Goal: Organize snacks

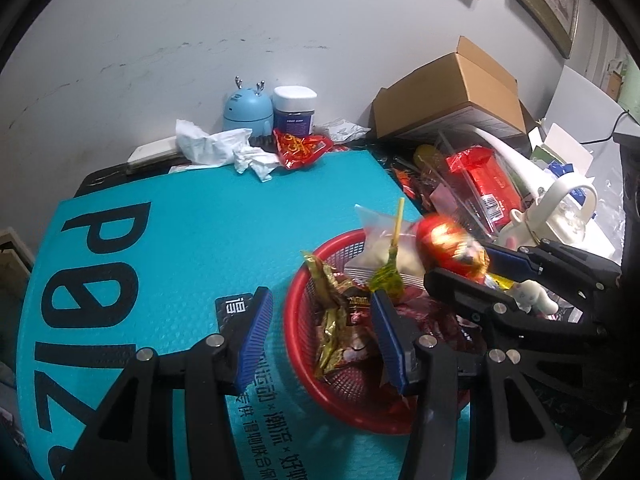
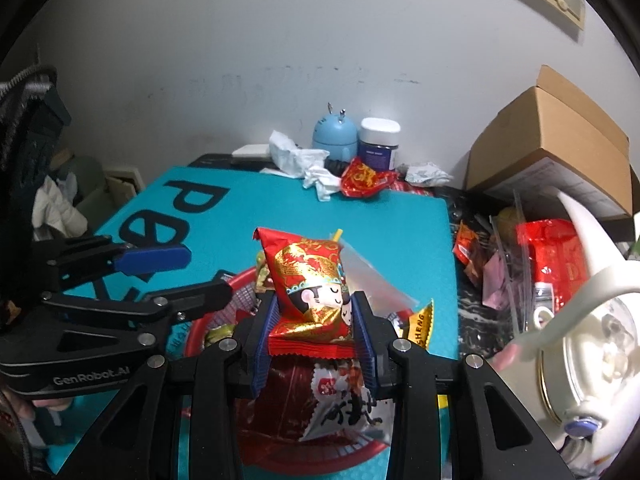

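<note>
A red plastic basket (image 1: 296,344) (image 2: 360,454) sits on a teal mat (image 1: 180,240) and holds several snacks: a gold-brown wrapper (image 1: 332,320), a green sweet on a yellow stick (image 1: 386,276) and a clear bag (image 1: 380,236). My right gripper (image 2: 315,300) (image 1: 460,264) is shut on a red and gold snack packet (image 2: 312,280) (image 1: 444,240) with a cartoon figure, held above the basket. My left gripper (image 1: 320,296) (image 2: 206,272) stands open beside it over the basket's left rim, with nothing gripped.
At the back of the mat lie another red packet (image 1: 300,148), crumpled tissue (image 1: 224,144), a blue gadget (image 1: 246,108) and a white-lidded jar (image 1: 294,110). To the right stand a cardboard box (image 1: 452,92), a clear container with red packs (image 1: 488,184) and a white kettle (image 2: 592,340).
</note>
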The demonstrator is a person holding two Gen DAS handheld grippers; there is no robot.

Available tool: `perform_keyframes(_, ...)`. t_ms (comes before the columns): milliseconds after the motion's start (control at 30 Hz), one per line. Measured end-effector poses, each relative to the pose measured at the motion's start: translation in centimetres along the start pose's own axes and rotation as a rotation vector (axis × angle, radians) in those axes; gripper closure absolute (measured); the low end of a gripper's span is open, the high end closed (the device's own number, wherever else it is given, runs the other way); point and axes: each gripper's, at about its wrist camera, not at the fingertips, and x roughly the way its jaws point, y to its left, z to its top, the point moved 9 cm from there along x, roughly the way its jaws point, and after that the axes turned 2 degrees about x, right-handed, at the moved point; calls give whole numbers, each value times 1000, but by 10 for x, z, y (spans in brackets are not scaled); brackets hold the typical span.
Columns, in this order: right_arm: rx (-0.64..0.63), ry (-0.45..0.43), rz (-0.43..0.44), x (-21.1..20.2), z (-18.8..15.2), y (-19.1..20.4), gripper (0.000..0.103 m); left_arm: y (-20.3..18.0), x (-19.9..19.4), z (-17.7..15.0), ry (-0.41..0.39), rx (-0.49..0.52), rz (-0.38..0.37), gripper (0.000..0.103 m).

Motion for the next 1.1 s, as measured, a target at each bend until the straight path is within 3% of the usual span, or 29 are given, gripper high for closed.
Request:
perform_keyframes(100, 7, 3, 0, -1, -1, -2, 52, 1, 2, -1, 6, -5, -2, 53)
perform_keyframes(167, 8, 2, 4, -1, -1, -2, 50, 0, 3, -1, 8, -8, -8, 53)
perform_keyframes(733, 50, -5, 18, -13, -1, -7, 50, -5, -14, 4, -15, 10, 11, 53)
perform_keyframes(1100, 22, -100, -19, -61, 19, -2, 50, -19, -58, 23, -106, 43, 17, 53)
